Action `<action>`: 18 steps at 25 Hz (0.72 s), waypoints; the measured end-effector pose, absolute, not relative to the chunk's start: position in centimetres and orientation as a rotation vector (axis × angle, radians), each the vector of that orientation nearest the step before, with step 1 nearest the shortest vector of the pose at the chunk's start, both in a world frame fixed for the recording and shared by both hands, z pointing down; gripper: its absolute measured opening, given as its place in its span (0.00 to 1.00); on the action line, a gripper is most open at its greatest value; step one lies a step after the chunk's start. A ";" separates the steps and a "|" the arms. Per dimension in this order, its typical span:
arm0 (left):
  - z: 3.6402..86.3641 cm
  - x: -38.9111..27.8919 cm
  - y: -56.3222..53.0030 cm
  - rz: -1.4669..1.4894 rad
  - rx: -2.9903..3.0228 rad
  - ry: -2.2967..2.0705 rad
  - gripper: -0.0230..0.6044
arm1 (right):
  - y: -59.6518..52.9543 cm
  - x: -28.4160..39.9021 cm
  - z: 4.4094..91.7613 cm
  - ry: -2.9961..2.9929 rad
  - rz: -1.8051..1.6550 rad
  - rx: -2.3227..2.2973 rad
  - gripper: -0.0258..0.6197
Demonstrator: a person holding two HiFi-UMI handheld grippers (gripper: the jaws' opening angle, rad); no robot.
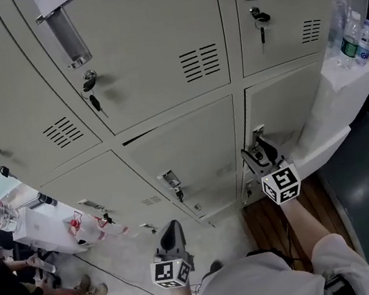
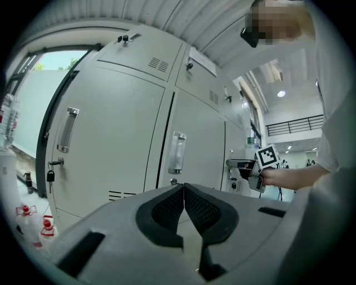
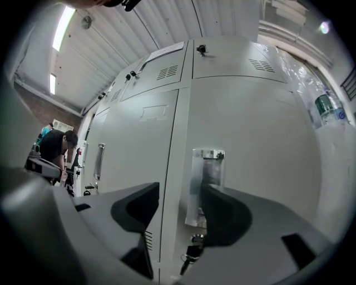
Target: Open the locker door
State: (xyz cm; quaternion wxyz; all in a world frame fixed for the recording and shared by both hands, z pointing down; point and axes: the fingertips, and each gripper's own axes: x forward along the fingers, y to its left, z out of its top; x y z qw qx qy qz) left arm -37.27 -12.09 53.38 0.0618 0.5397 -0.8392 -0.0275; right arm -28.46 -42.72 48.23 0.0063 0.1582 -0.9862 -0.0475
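A wall of beige lockers fills the head view. My right gripper (image 1: 259, 140) is up against the lower right locker door (image 1: 287, 108), at its handle. In the right gripper view the jaws (image 3: 179, 207) stand open around the clear handle (image 3: 204, 183), apart from it on the left; whether the right pad touches it I cannot tell. A key (image 3: 192, 251) hangs in the lock just below. The door looks shut. My left gripper (image 1: 172, 226) hangs lower, away from the lockers, its jaws (image 2: 183, 187) shut on nothing.
A white ledge (image 1: 343, 92) with water bottles (image 1: 355, 37) juts out right of the door. Neighbouring doors carry handles and keys (image 1: 94, 99). A person (image 1: 12, 291) sits at the lower left beside a red-and-white bag (image 1: 79, 227). A cable crosses the floor.
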 end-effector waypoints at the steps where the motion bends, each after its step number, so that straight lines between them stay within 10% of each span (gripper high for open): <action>1: 53.4 -37.3 -12.0 -0.082 1.627 -2.541 0.05 | -42.7 -28.6 48.2 -3.091 -0.148 0.492 0.41; 18: 54.3 -36.2 -12.4 -0.079 1.661 -2.485 0.05 | -43.6 -27.6 48.1 -3.059 -0.136 0.639 0.22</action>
